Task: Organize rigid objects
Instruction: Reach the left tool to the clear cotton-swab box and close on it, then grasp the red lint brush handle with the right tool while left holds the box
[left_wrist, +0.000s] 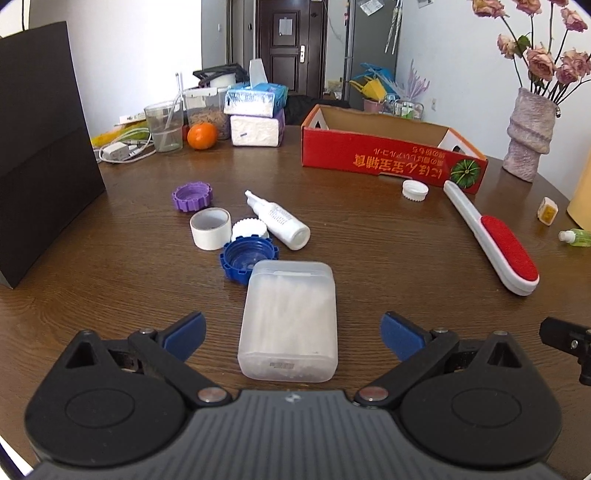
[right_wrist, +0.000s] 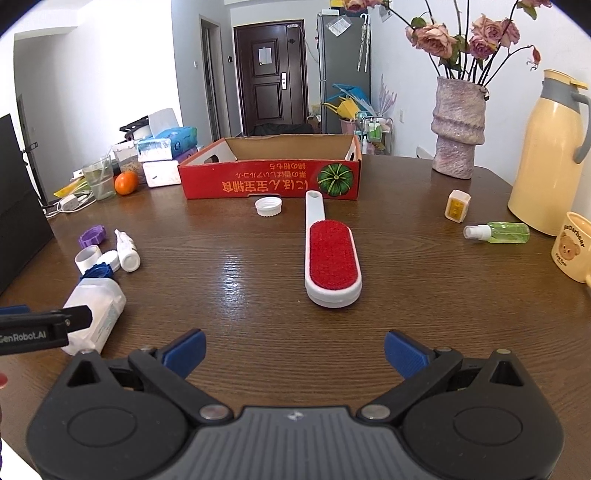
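Both grippers spread wide, left gripper (left_wrist: 291, 334) straddling swab box (left_wrist: 290, 321), right gripper (right_wrist: 294, 350) facing lint brush (right_wrist: 332, 258)

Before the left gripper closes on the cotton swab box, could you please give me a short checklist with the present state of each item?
1. Left gripper open: ok.
2. Swab box lined up between the fingers: ok; its near part lies between them.
3. Box free of neighbours: not ok; the blue cap sits against its far corner.
4. Right gripper out of the way: ok; open, facing the lint brush.
5. Red box has room: ok; what shows of its inside looks empty.
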